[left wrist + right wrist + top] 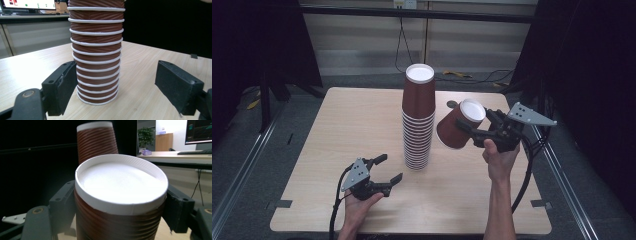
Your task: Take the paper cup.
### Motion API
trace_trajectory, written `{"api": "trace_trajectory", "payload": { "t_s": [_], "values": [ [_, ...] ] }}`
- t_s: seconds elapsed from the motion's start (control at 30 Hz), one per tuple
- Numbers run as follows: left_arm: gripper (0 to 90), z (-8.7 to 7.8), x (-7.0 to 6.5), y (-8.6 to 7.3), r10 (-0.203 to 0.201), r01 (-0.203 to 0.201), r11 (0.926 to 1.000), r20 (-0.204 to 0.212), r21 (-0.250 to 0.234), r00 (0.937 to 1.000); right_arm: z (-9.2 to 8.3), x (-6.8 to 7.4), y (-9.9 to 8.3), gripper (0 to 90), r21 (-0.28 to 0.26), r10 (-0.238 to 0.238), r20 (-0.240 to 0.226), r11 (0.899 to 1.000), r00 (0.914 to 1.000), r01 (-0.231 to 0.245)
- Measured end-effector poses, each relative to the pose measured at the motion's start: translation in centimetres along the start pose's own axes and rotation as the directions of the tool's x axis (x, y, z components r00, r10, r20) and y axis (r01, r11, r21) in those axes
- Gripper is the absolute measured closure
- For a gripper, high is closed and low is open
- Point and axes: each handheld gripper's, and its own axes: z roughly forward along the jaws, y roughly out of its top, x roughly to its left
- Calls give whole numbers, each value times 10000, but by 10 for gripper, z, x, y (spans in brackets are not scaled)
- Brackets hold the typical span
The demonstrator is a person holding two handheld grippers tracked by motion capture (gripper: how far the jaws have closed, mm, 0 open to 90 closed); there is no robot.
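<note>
A tall stack of upside-down brown ribbed paper cups (418, 120) stands at the middle of the wooden table (347, 130), its white base on top. My left gripper (384, 170) rests low by the front left of the stack, open, with nothing between its pads. In the left gripper view the stack (97, 62) rises just beyond the left gripper (117, 75), apart from both jaws. My right gripper (479, 125) hovers right of the stack, shut on a single brown cup (457, 127), tilted with its white base up. In the right gripper view that cup (120, 195) sits in the right gripper (120, 210), stack top (97, 142) behind.
A small dark round mark (452, 104) lies on the table behind the held cup. Cables (462, 76) trail over the floor past the far edge. Metal rails (242, 170) run along both table sides. Dark curtains (592, 75) hang at left and right.
</note>
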Motion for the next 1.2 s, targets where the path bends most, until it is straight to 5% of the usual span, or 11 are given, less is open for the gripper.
{"api": "trace_trajectory", "payload": {
  "t_s": [0.2,0.37,0.93,1.2],
  "values": [
    [178,1,-1,4,-18,19,10000,120,-50,9999,0,4,-16,240,287,84,-136,9996,9999,-81],
    [178,1,-5,7,338,-338,9994,22,121,9994,0,6,-28,239,627,97,-274,9980,9996,-80],
    [159,8,-16,15,460,-463,9989,890,17,9950,8,22,-64,240,1209,347,-835,9924,9959,-244],
    [156,15,-24,21,854,-834,9963,1651,-185,9826,16,29,-80,240,1333,416,-1312,9908,9905,-240]
  ]
}}
